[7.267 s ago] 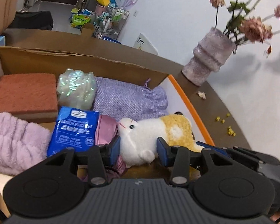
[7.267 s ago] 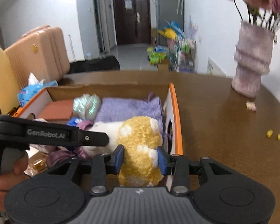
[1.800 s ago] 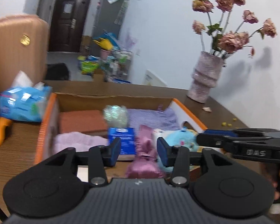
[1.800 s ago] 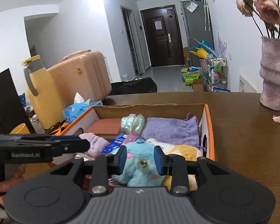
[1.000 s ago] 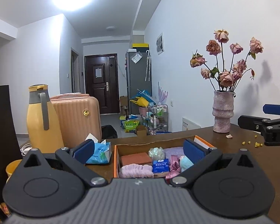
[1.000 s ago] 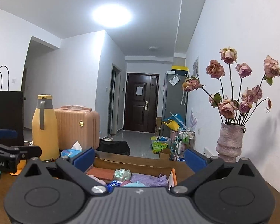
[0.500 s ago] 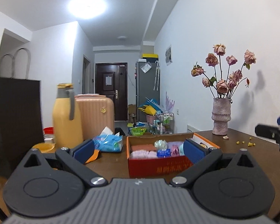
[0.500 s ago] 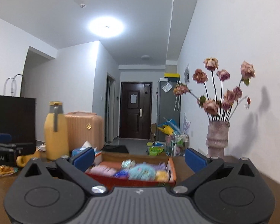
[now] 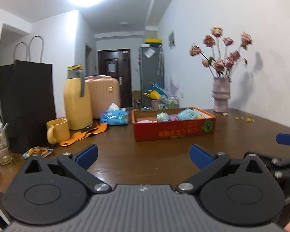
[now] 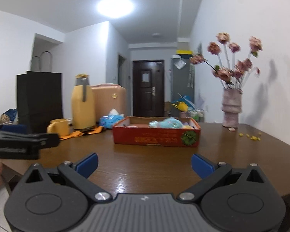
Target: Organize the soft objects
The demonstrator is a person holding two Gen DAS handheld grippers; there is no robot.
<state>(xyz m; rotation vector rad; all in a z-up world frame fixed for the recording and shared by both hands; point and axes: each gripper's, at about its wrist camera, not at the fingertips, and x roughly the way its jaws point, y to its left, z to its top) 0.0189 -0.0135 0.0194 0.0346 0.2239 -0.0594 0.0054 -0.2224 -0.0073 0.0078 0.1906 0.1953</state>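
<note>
The left gripper (image 9: pixel 143 155) and the right gripper (image 10: pixel 145 163) are held over the near part of the counter (image 9: pixel 145 150), each with its fingers spread wide and nothing between them. A broad bare stretch of counter is seen between both grippers and the box (image 9: pixel 174 129). The box is set well ahead of the fingers, near the middle of the counter, with its long red side turned toward the cameras. The counter's right edge is visible in the right wrist view, past the scattered yellow bits (image 10: pixel 251 136). To the left of the box, the room is taken up by a tissue pack (image 9: pixel 115 117), a flask (image 9: pixel 77 100), a mug (image 9: pixel 57 130) and a black bag (image 9: pixel 27 104); to its right rear a vase (image 9: pixel 221 94) is placed against the wall. The soft things in the box are mostly hidden by its front wall: only their tops show above the rim, among them a blue plush (image 9: pixel 187 114) and a pale shiny ball (image 9: pixel 162 116). The rest are blurred and cannot be told apart. The right gripper is cut off at the edge of the left wrist view.
</note>
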